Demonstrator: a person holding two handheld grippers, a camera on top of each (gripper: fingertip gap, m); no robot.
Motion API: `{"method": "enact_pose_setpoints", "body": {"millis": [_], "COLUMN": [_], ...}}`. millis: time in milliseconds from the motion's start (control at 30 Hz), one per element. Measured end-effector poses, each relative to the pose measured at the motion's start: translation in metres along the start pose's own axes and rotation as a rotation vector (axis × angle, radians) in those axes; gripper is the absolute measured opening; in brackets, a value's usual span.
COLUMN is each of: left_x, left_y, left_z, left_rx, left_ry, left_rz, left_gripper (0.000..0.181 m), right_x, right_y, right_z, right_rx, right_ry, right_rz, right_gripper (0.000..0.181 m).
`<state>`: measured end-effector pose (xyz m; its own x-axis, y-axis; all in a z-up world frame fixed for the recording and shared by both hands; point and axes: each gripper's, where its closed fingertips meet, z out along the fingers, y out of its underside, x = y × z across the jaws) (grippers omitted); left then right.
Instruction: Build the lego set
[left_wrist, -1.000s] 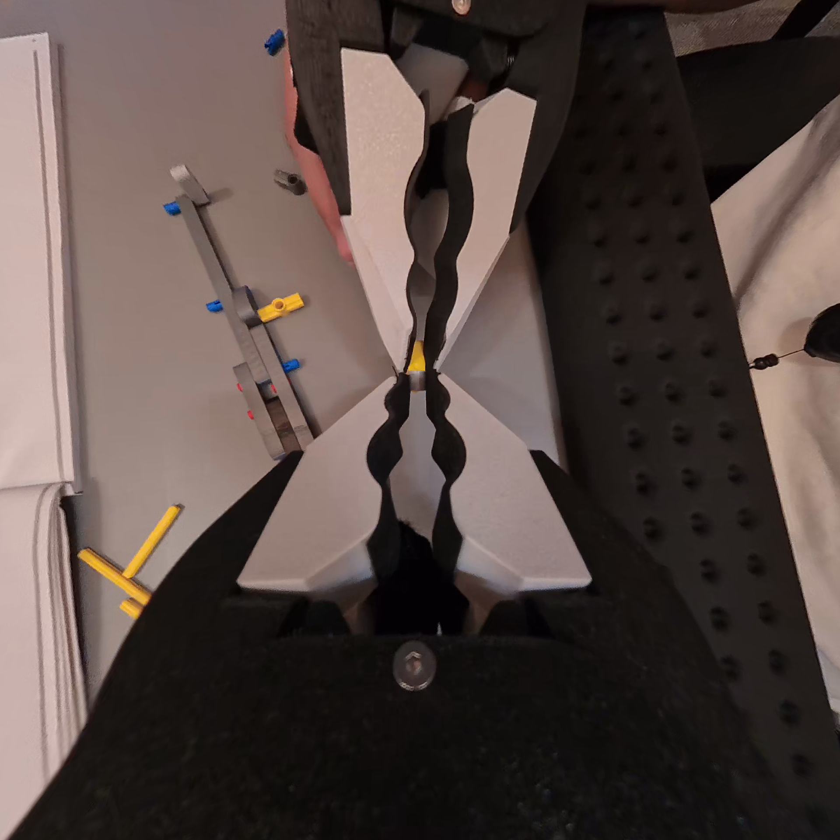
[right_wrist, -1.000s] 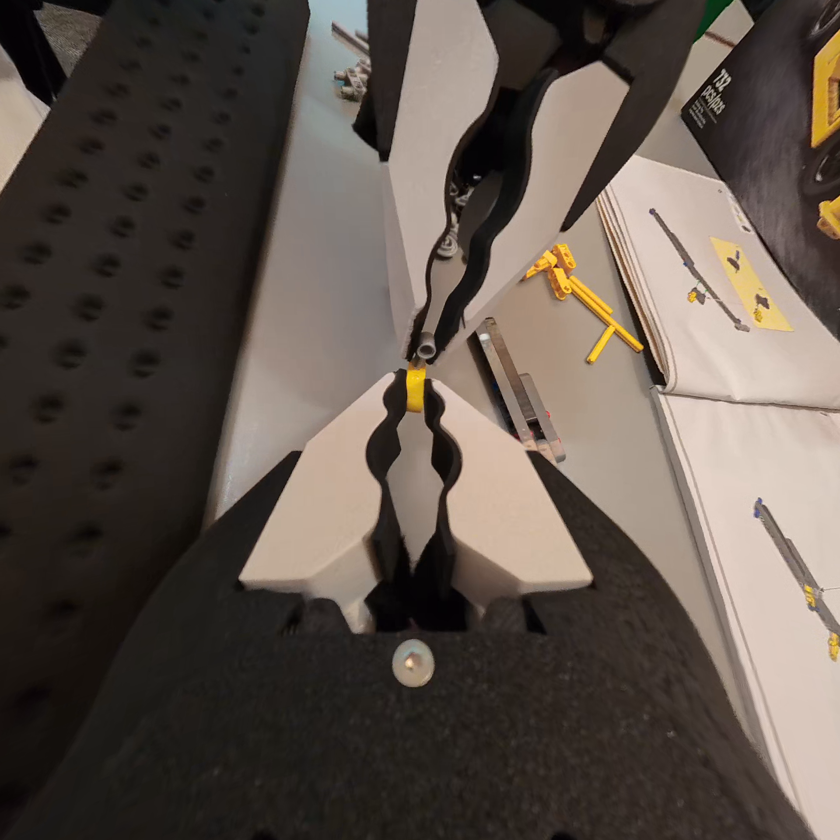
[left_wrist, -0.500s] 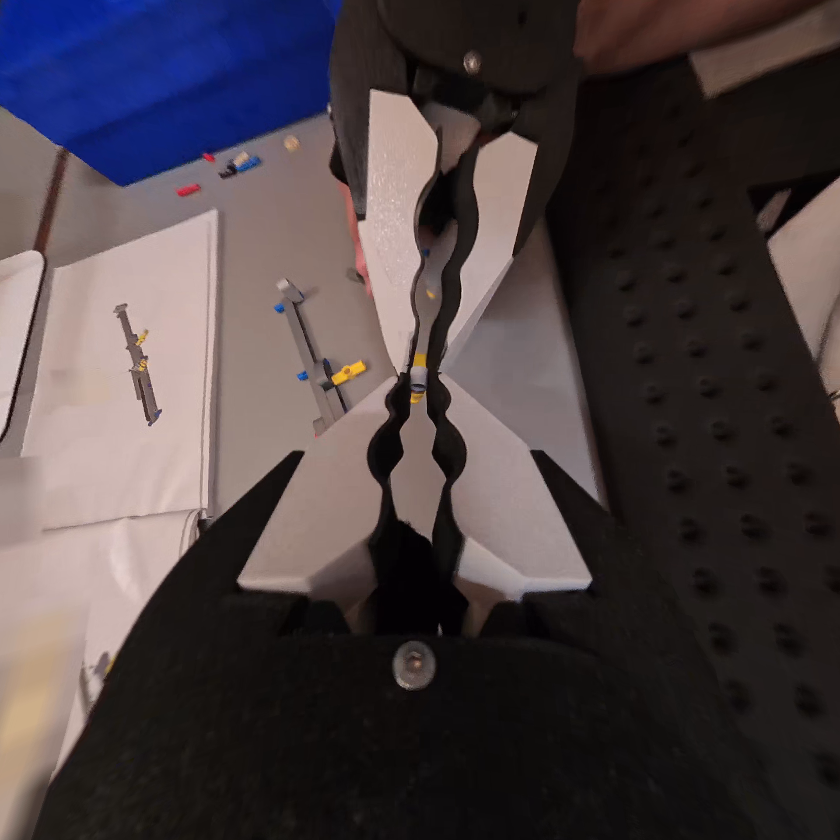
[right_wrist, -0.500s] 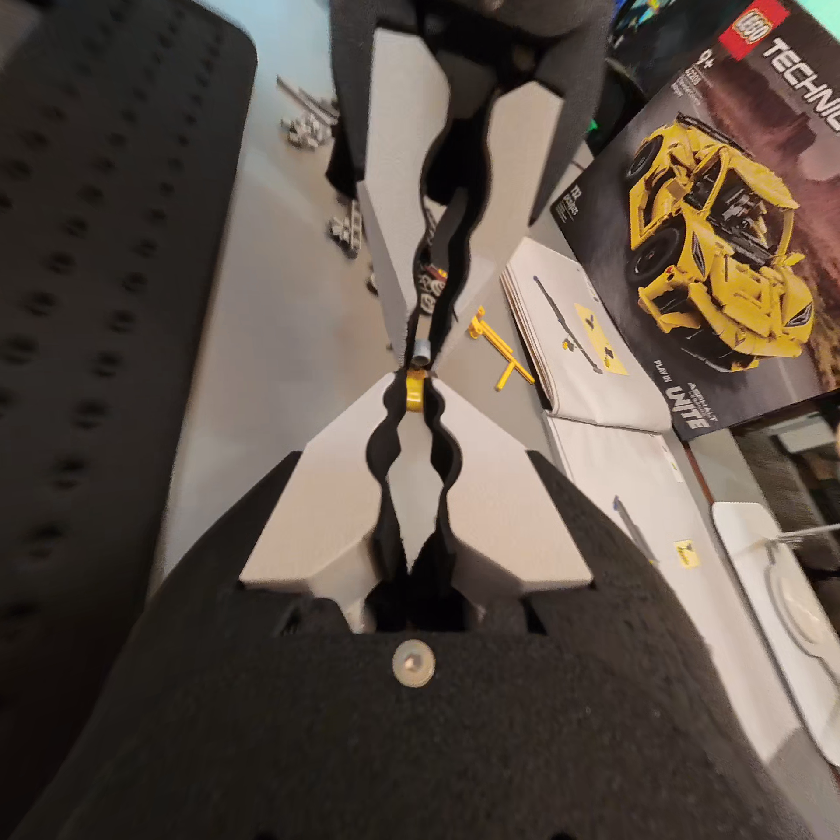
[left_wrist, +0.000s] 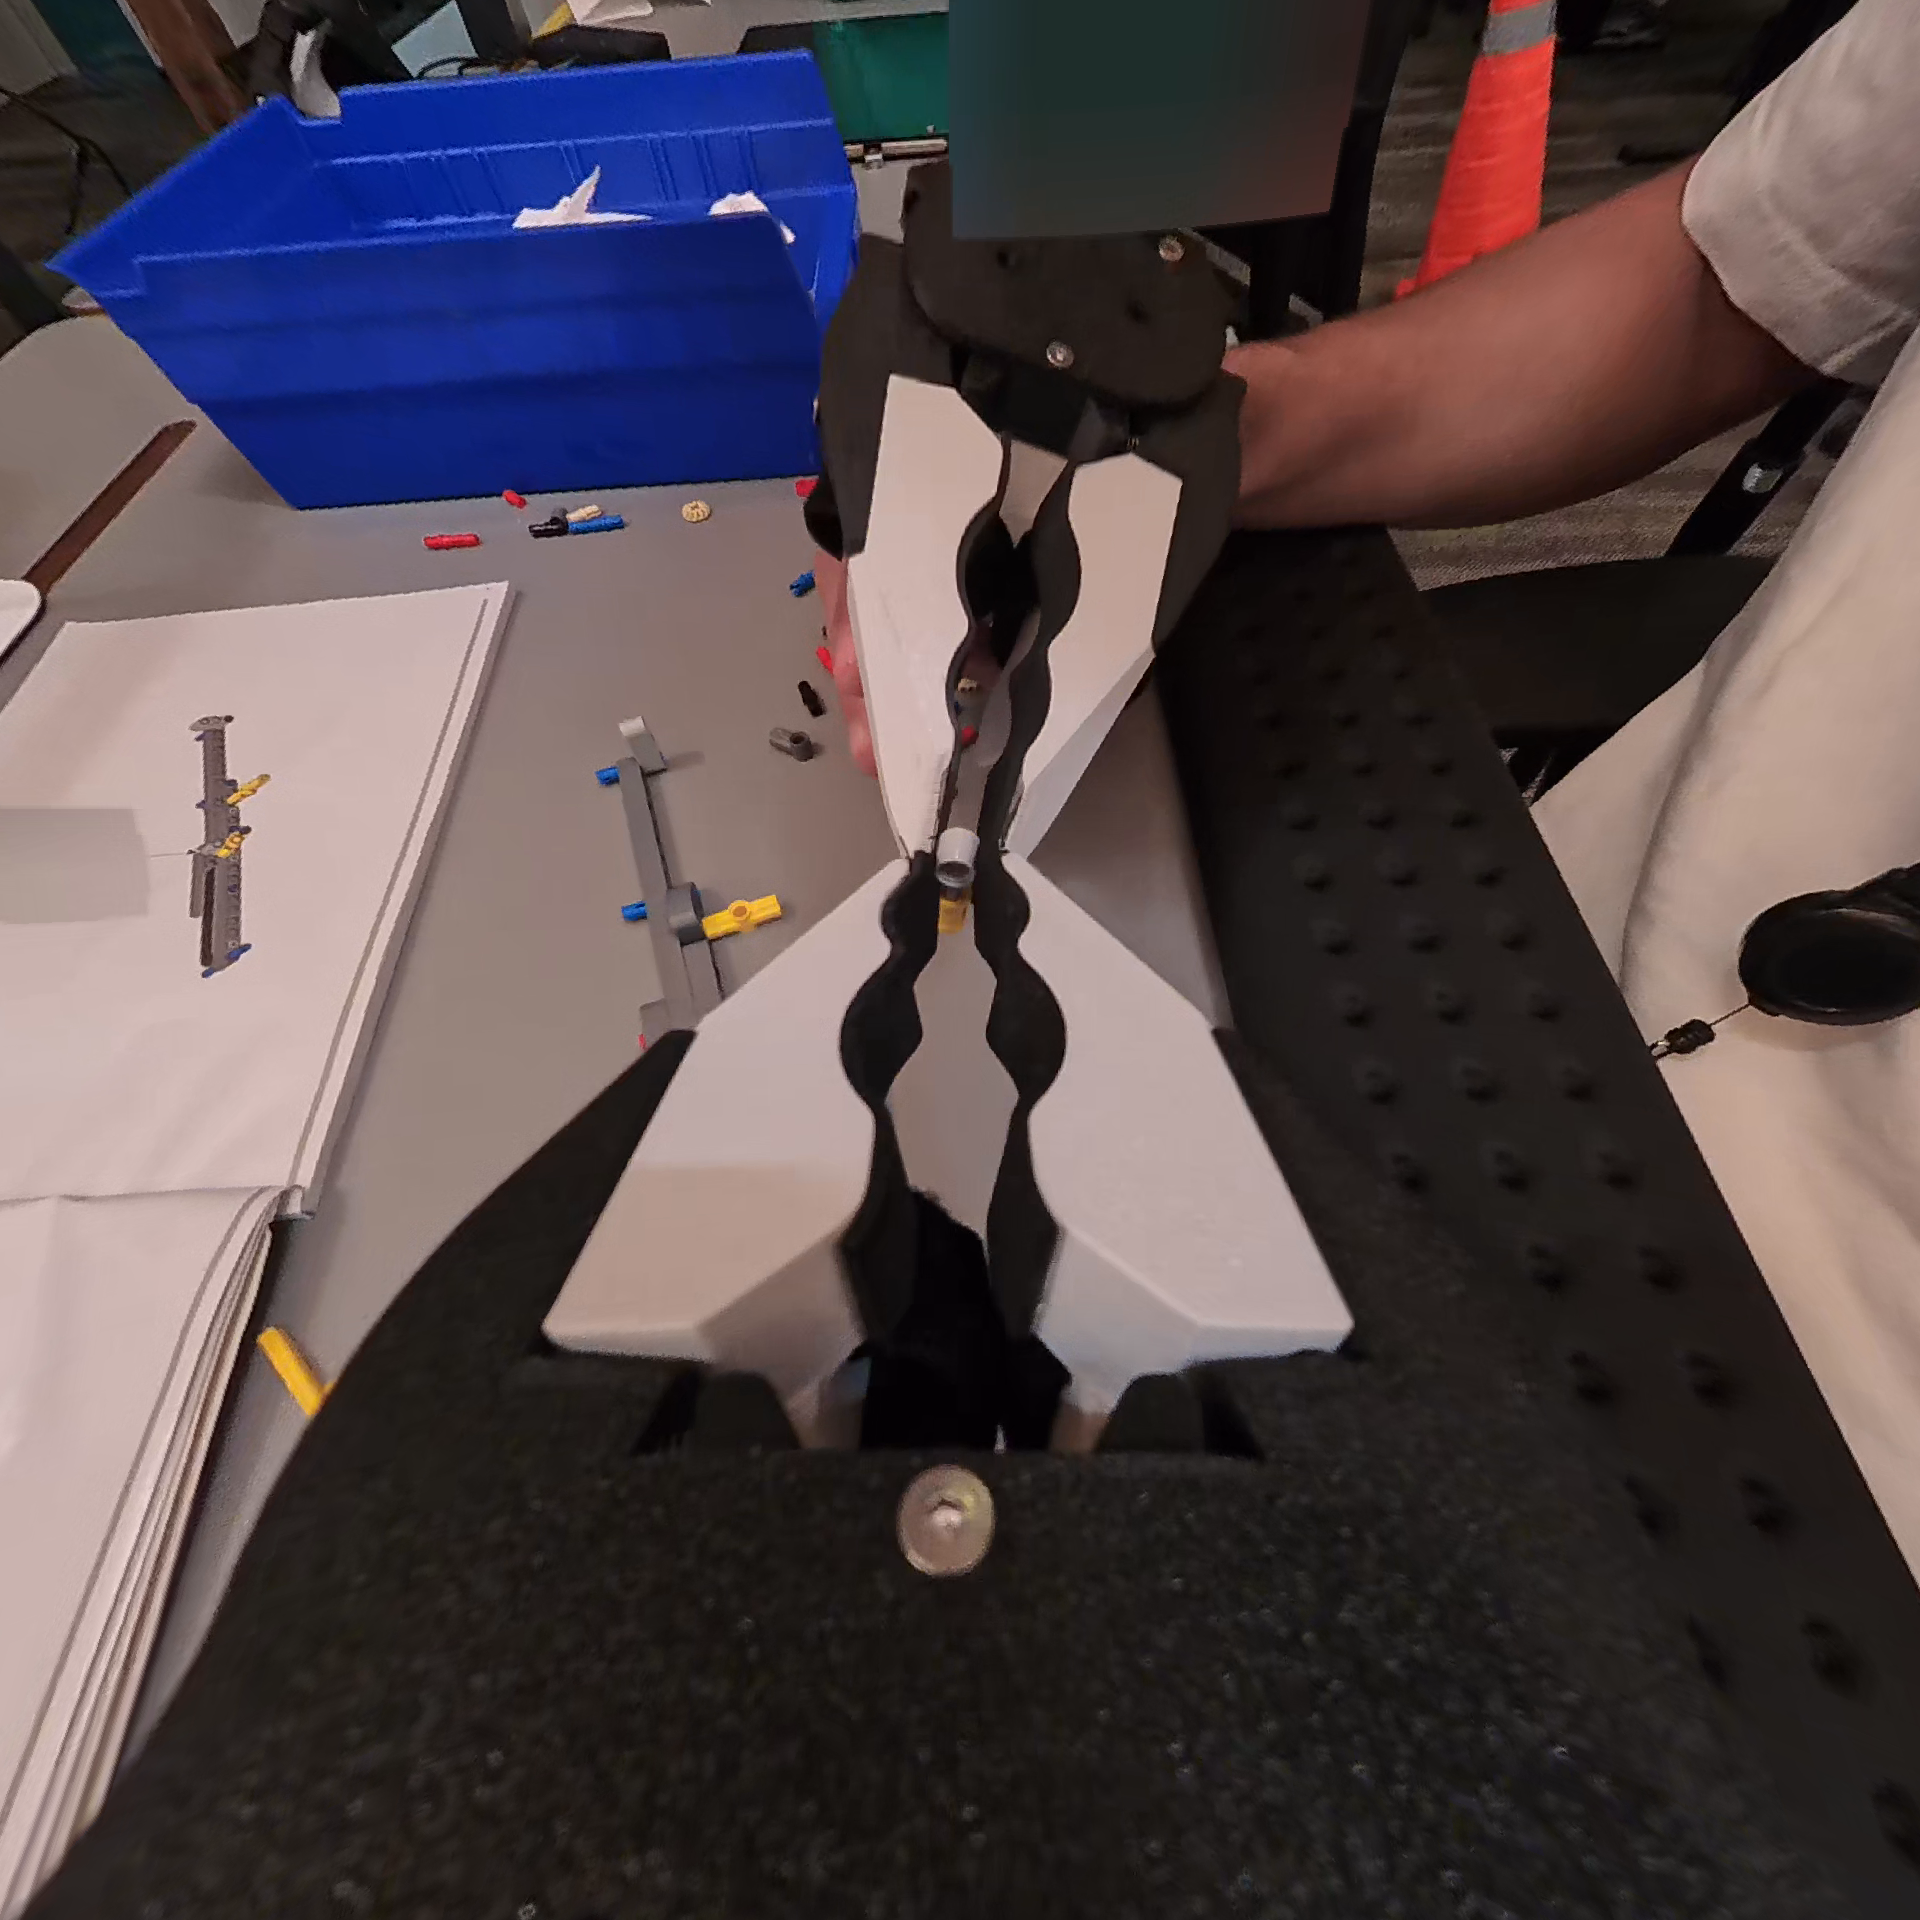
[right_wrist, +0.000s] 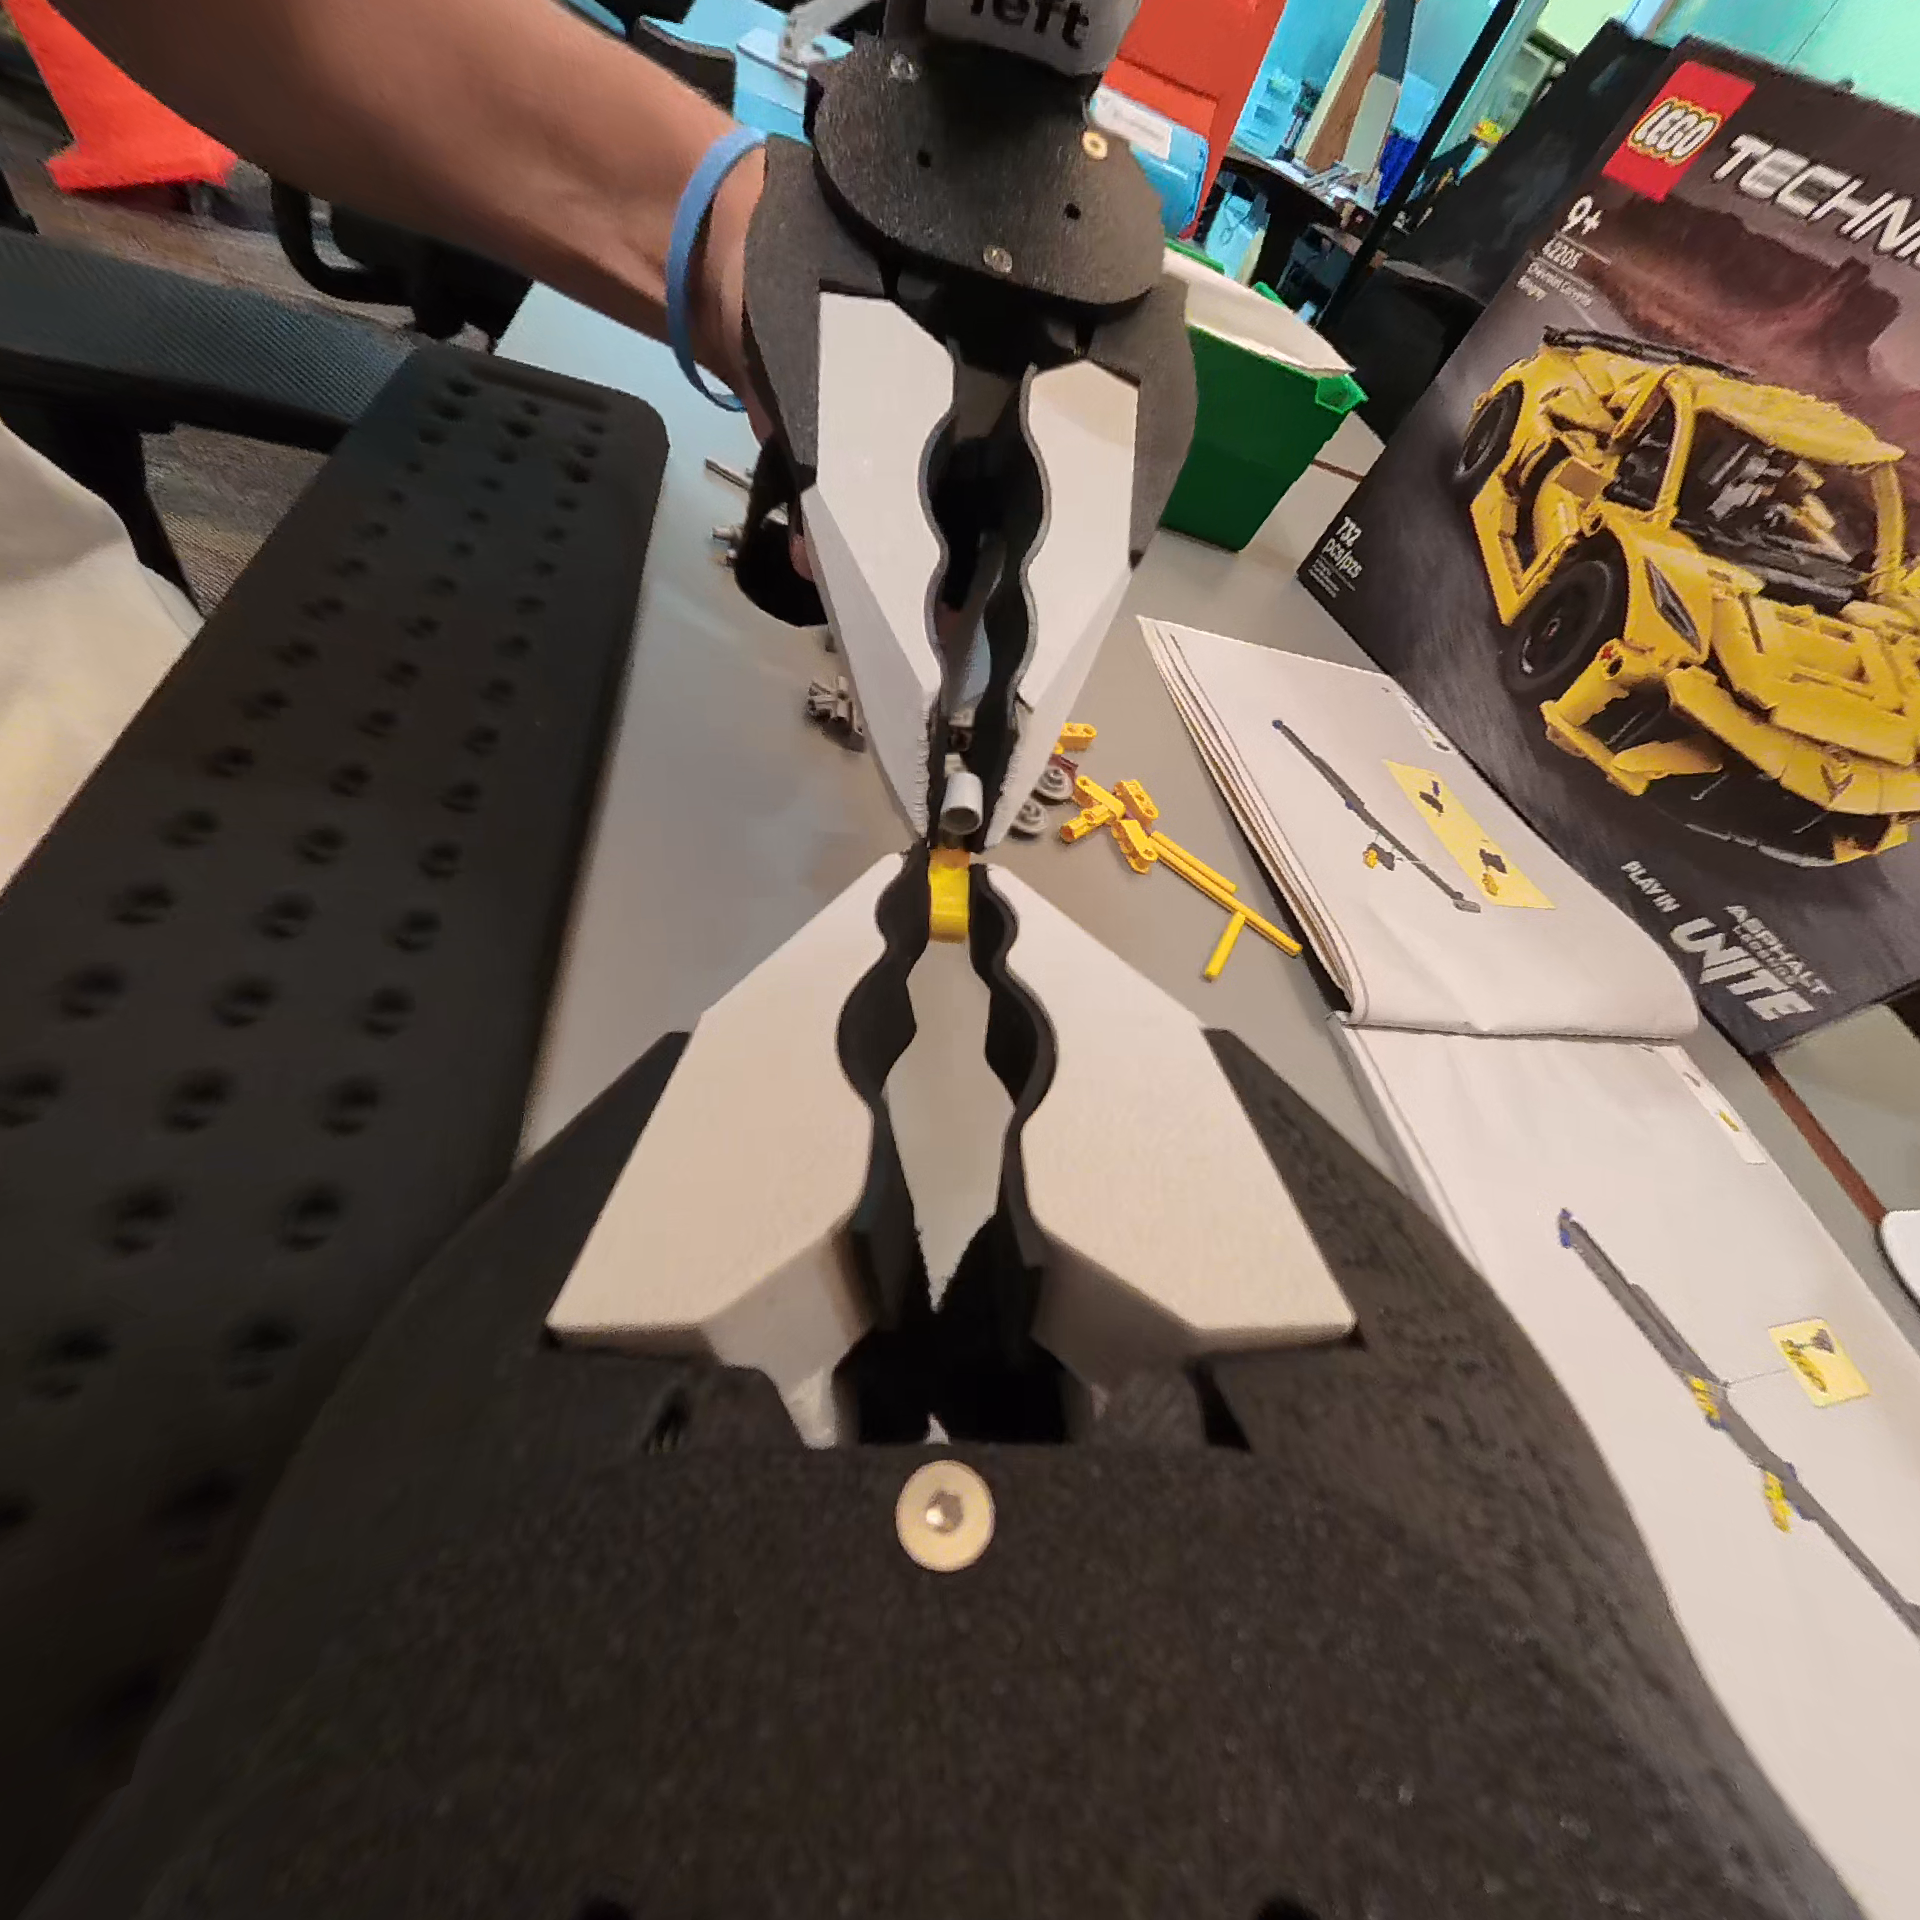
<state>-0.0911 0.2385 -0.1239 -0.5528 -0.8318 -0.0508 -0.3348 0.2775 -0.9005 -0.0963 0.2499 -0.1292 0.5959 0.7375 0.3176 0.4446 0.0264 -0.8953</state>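
Raised off the table, left tongs (left_wrist: 951, 883) clench grey bush (left_wrist: 956, 854), right tongs (right_wrist: 948, 883) yellow connector (right_wrist: 947, 894).

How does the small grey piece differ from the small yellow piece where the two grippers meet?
Colour: the grey piece is pale grey, the yellow piece bright yellow.
Shape: the grey piece looks like a short tube, the yellow piece like a narrow part with a rounded end.
Holder: the left gripper pinches the grey piece, the right gripper pinches the yellow piece.
Shared: both are tiny, held above the table, and meet end to end.
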Motion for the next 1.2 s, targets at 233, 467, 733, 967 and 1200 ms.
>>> {"method": "enact_pose_setpoints", "body": {"millis": [233,467,733,967,1200], "left_x": [0.001,0.004,-0.005,-0.003,-0.001], "left_y": [0.004,0.011,0.009,0.001,-0.001], "left_z": [0.001,-0.003,0.003,0.004,0.006], "left_rx": [-0.015,-0.092,-0.338,-0.334,-0.327], "left_ry": [0.023,0.01,-0.197,-0.205,-0.233], "left_rz": [-0.082,0.06,0.698,0.74,0.757], "left_gripper": [0.005,0.026,0.047,0.022,0.035], "right_x": [-0.003,-0.006,-0.015,-0.015,-0.017], "right_y": [0.005,0.003,-0.011,-0.009,-0.005], "right_z": [0.003,0.002,-0.008,-0.011,-0.011], "right_rx": [0.006,0.024,0.088,0.095,0.072], "right_ry": [-0.091,-0.188,-0.419,-0.451,-0.474], "right_rz": [0.175,0.326,0.629,0.687,0.723], "right_gripper": [0.007,0.007,0.006,0.006,0.007]}}
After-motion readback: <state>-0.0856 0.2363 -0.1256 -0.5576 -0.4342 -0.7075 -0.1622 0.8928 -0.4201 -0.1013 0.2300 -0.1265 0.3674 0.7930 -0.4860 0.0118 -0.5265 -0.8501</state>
